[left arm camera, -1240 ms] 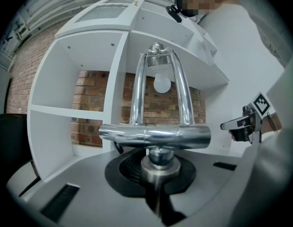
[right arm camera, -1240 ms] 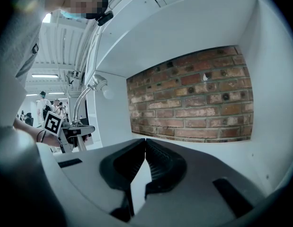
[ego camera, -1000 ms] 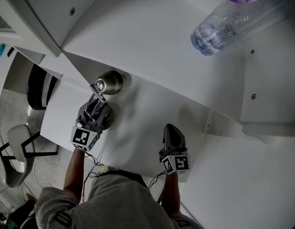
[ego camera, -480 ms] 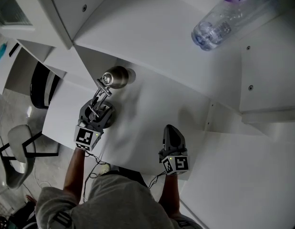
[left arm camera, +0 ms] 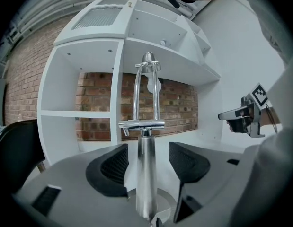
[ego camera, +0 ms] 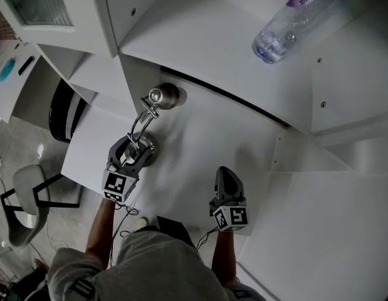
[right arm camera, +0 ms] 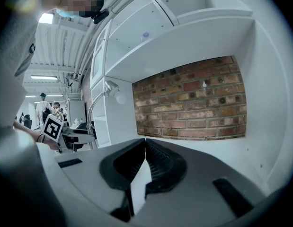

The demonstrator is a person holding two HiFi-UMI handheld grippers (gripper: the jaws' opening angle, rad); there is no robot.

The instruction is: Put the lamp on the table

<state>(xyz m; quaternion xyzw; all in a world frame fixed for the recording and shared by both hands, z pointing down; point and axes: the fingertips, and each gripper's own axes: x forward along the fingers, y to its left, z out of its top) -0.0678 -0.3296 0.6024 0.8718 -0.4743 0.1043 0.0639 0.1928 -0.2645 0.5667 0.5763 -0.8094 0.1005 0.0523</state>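
A chrome desk lamp (ego camera: 145, 119) stands upright on the white table (ego camera: 200, 137), with its round head (ego camera: 163, 96) toward the shelf wall. My left gripper (ego camera: 136, 150) is open around the lamp's lower stem, just above its round base. In the left gripper view the stem (left arm camera: 146, 174) rises between the two dark pads (left arm camera: 117, 167), with a gap on each side. My right gripper (ego camera: 226, 175) hovers over the table's front edge, shut with nothing in it; its pads (right arm camera: 153, 162) meet. From the right gripper view the lamp (right arm camera: 96, 105) is seen far left.
A white shelf unit (ego camera: 200, 36) overhangs the table; a plastic water bottle (ego camera: 294, 14) lies on top of it. A brick wall (right arm camera: 189, 98) backs the table. A black chair (ego camera: 62, 111) and a pale chair (ego camera: 24, 199) stand on the floor to the left.
The left jaws have spread apart off the lamp's stem. The lamp's arm now stands straighter, and the head view has shifted a little.
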